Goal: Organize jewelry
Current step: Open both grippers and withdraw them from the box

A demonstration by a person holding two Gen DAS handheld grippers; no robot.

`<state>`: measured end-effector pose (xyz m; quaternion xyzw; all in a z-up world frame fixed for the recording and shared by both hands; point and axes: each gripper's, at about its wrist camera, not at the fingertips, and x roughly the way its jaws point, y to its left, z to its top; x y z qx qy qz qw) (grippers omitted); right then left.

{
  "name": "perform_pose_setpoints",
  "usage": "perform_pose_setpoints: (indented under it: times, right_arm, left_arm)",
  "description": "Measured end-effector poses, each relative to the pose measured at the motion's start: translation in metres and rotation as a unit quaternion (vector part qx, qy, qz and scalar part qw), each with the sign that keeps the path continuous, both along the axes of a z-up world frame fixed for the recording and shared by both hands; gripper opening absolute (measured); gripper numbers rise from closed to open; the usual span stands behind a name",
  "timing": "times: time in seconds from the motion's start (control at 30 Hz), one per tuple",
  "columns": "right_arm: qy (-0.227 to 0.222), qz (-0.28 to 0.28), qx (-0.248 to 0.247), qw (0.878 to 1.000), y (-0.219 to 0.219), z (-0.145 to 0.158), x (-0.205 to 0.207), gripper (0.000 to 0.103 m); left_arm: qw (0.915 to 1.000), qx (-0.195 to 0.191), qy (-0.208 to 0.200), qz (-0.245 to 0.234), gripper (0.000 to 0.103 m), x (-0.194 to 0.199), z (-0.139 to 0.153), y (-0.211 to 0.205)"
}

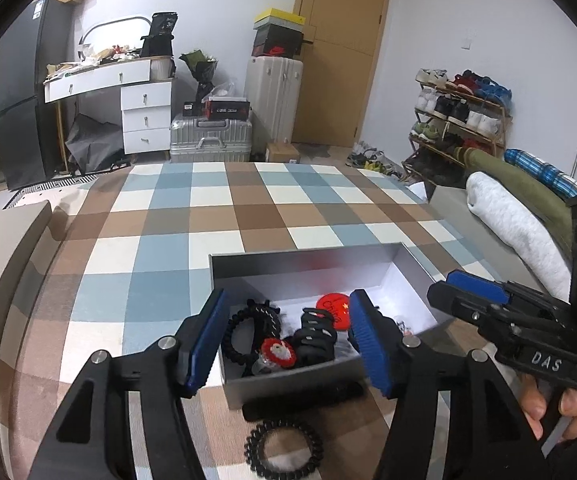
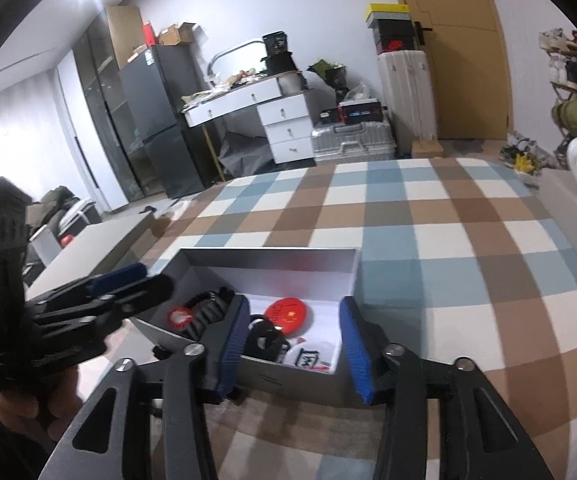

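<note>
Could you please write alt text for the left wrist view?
The left gripper, open and empty, hovers over a grey box of hair ties and a red badge on a checked cloth. A black coil hair tie lies outside, before it; the right gripper enters from the right.

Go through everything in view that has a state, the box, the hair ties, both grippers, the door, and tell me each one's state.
Grey cardboard box: open, no lid on, holding accessories.
Black spiral hair tie: outside the box, lying on the checked cloth.
Round red badge: lying flat inside the box.
Left gripper: open, nothing held.
Right gripper: open, nothing held.
Wooden door: closed.
</note>
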<state>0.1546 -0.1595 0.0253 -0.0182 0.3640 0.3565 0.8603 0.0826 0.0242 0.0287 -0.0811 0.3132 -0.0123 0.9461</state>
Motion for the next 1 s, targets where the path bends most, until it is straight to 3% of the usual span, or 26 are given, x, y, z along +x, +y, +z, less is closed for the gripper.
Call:
perform_pose_setpoints:
  times: [0.07,0.3,0.4,0.63,1.0]
  right_arm:
    - [0.001,-0.001,0.002,1.0,-0.004,0.002,-0.001,0.054]
    - [0.017,-0.007,0.014,1.0,-0.012,0.005,-0.002,0.093]
    - [0.031,-0.008,0.018,0.999,-0.012,0.006,-0.003,0.102]
    - [0.035,0.021,-0.012,0.999,-0.003,0.004,-0.021,0.103]
    - [0.048,0.043,-0.046,0.997,0.009,-0.008,-0.028,0.103]
  left_arm:
    - [1.0,0.005,0.003,0.007,0.077,-0.004,0.0,0.001]
    - [0.9987,0.035,0.025,0.027,0.087,-0.023,-0.008,0.003]
    - [0.998,0.041,0.036,0.031,0.1,-0.028,-0.015,0.005]
    - [0.9954,0.06,0.062,0.042,0.102,-0.037,-0.026,0.011]
    - [0.9912,0.049,0.115,0.044,0.102,-0.035,-0.047,0.017]
